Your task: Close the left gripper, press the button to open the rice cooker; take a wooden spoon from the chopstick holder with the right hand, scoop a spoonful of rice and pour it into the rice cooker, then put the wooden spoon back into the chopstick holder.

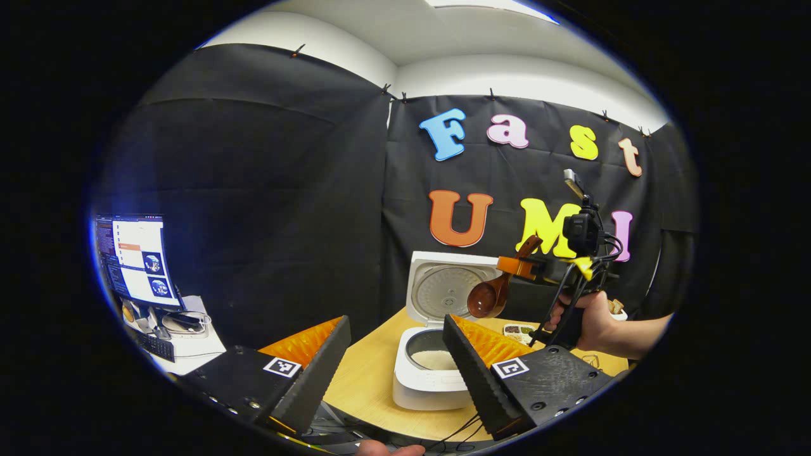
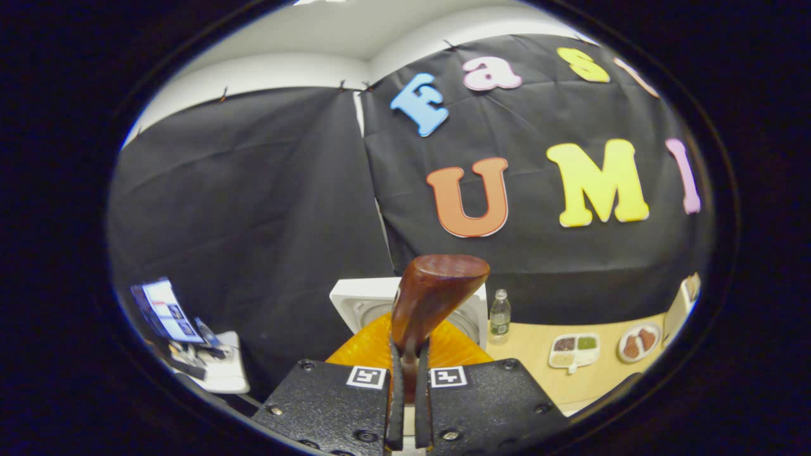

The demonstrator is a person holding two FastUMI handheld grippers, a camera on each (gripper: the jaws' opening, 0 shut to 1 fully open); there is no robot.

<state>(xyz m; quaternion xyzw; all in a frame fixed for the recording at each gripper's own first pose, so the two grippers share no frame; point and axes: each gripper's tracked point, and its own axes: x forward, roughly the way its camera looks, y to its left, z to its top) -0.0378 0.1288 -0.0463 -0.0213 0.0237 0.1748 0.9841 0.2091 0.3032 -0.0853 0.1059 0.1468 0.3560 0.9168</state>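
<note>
Wooden spoon (image 1: 488, 296), clamped by its handle in the right gripper (image 2: 405, 373), hung above the open rice cooker (image 1: 431, 361), apparently emptied. Left gripper (image 1: 396, 361) stood open before the cooker. Next: return it to the holder.

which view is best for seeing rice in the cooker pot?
Left gripper view: the open rice cooker sits between its fingers, with white rice visible in the pot. In the right gripper view the held wooden spoon hides the pot; the raised lid peeks out behind.
</note>
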